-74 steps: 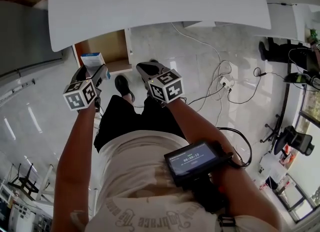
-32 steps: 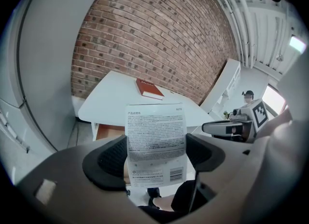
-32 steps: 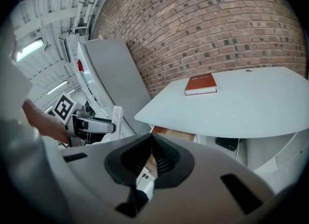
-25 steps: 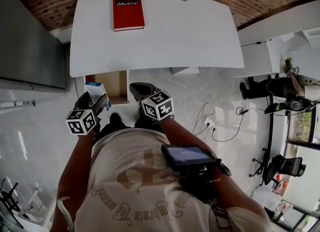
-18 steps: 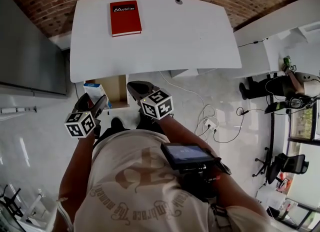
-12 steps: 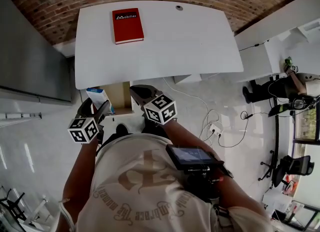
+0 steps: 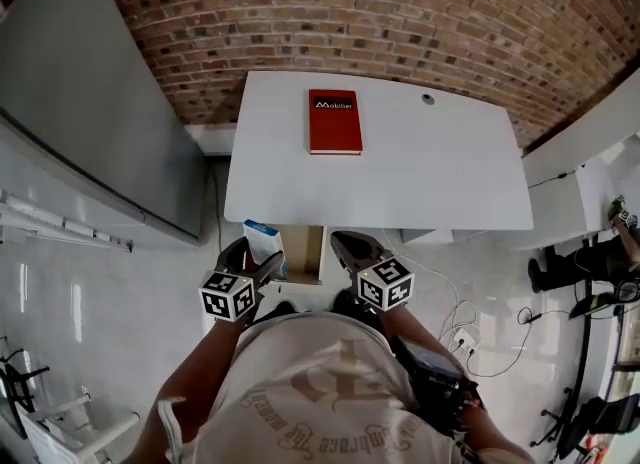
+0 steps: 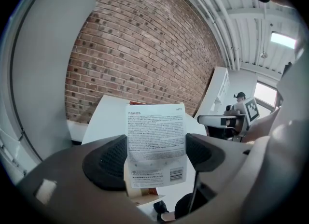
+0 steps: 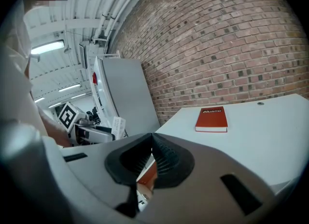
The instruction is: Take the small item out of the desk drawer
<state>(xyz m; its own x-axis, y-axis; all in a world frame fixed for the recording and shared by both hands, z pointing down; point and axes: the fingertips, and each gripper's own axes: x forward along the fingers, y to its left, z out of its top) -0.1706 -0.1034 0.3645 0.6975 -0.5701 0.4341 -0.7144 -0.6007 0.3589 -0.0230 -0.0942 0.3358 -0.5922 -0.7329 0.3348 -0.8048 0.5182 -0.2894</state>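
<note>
The left gripper (image 8: 155, 156) clamps the small box (image 8: 155, 138) upright between its pads, just by the open drawer (image 7: 304, 254) under the desk (image 7: 420, 177), while the right gripper (image 9: 151, 156) hangs alongside, jaws pressed together on nothing.

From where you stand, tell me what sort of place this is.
Probably an office: a white desk carrying a red book, against a brick wall, an open drawer beneath.

1. Red book (image 7: 334, 122): closed, lying flat, white lettering on its cover.
2. Brick wall (image 7: 420, 12): directly behind the book.
3. Grey panel (image 7: 100, 122): left of the book.
4. Loose cables (image 7: 463, 339): below and right of the book.
</note>
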